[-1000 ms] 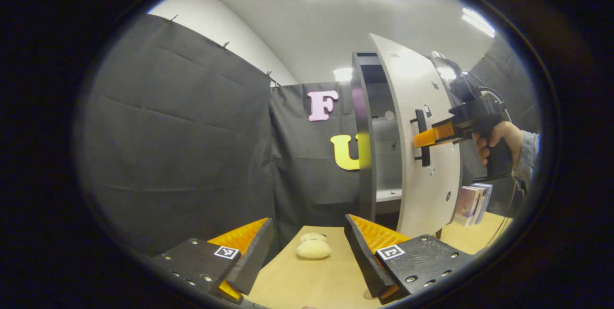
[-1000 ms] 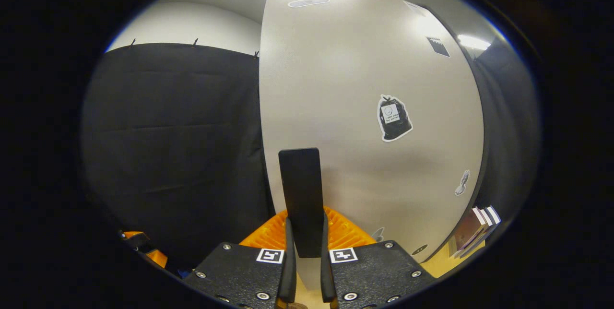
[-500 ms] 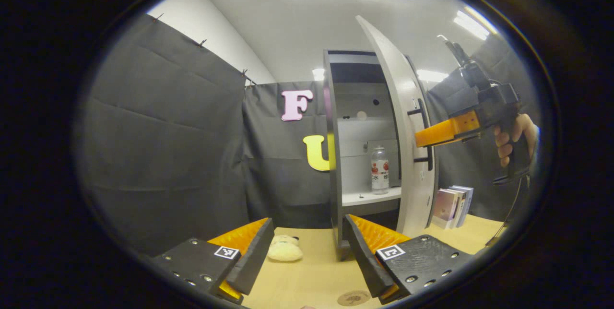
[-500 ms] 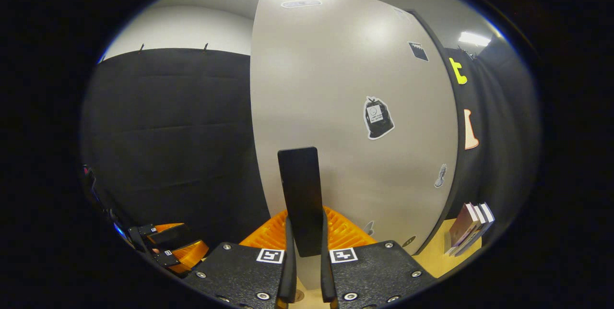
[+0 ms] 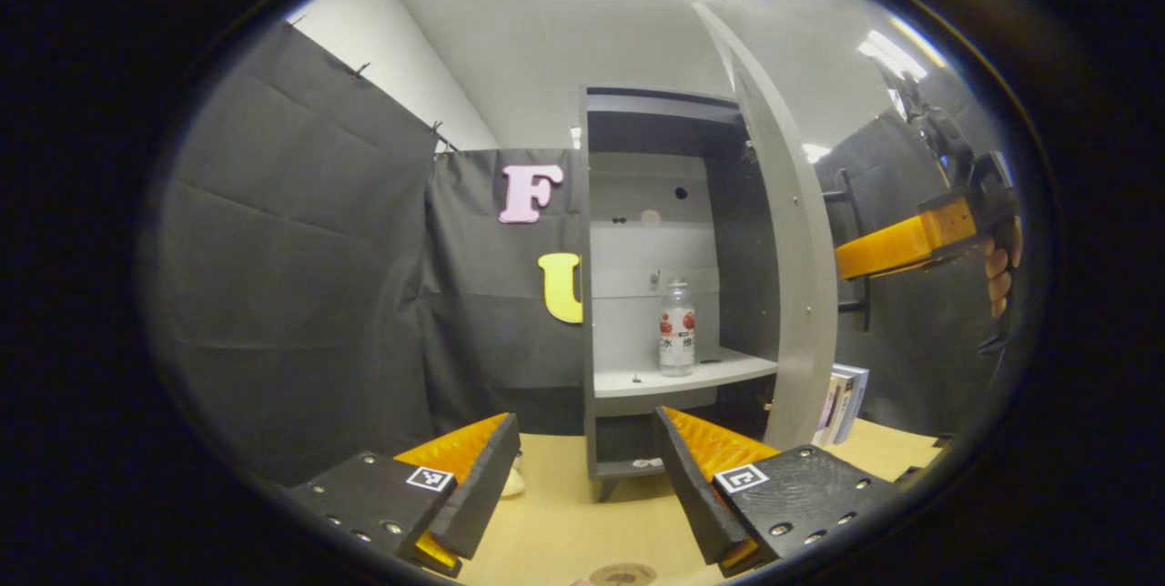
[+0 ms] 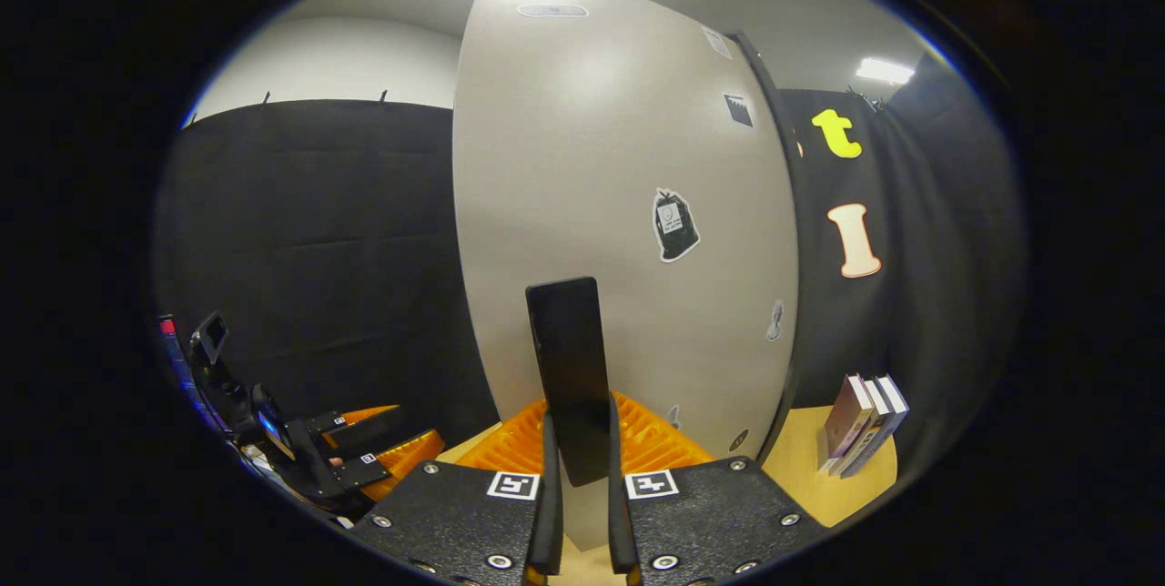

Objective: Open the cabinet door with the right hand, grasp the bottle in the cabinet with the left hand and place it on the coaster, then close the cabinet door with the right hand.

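In the left gripper view the grey cabinet stands with its door swung wide, edge-on to me. A clear bottle with a red-and-white label stands upright on the cabinet shelf. My left gripper is open above the table, well short of the cabinet. A round coaster lies on the table at the bottom edge. My right gripper reaches the black door handle from the right. In the right gripper view my right gripper is shut on the black handle of the door.
Several books stand on the wooden table right of the cabinet, the same books beyond the door in the right gripper view. A pale fluffy object lies behind my left finger. My left gripper shows low left in the right gripper view.
The right gripper has pulled the door further open by its handle, so the cabinet's inside and the bottle have come fully into sight. The left gripper has stayed open.
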### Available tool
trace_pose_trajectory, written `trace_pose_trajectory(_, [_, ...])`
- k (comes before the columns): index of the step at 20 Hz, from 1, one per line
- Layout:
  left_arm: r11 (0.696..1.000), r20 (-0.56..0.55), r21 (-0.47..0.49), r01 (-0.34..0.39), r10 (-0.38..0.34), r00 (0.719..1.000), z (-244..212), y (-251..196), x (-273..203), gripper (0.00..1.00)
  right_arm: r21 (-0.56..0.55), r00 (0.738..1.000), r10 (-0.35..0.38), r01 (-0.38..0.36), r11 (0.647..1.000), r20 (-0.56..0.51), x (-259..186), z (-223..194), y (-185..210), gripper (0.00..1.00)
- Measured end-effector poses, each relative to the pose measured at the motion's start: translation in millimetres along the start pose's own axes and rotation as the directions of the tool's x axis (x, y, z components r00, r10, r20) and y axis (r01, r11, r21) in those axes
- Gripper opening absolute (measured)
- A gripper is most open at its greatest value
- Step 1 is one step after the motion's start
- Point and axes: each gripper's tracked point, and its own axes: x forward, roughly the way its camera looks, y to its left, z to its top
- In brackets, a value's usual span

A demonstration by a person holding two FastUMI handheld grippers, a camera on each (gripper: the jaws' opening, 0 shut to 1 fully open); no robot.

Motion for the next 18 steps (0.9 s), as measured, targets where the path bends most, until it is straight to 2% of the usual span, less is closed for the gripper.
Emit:
trace_pose_trajectory(1, [1.0, 0.0, -0.004, 0.01, -0.01, 1.0, 0, -8, 2, 0.88, 0.0, 1.0, -0.008, 0.008, 1.0, 0.002, -2, 0, -1, 0.2])
trace_pose_trajectory(8, [0.998, 0.001, -0.019, 0.064, -0.064, 0.998, 3, -58, 25, 0.9, 0.01, 0.996, -0.081, 0.08, 0.997, 0.023, -12, 2, -17, 0.2])
trace_pose_trajectory(11, [0.997, 0.0, -0.019, 0.07, -0.07, 0.998, 2, -75, 30, 0.87, 0.011, 0.992, -0.119, 0.118, 0.993, 0.034, -15, 5, -27, 0.19])
trace_pose_trajectory(16, [0.998, -0.012, -0.022, 0.064, -0.065, 0.998, 3, -104, 36, 0.9, 0.049, 0.986, -0.155, 0.152, 0.987, 0.056, -24, 6, -40, 0.16])
trace_pose_trajectory(18, [0.998, -0.02, -0.019, 0.059, -0.059, 0.998, 3, -113, 38, 0.88, 0.056, 0.981, -0.179, 0.175, 0.983, 0.072, -29, 9, -53, 0.15])
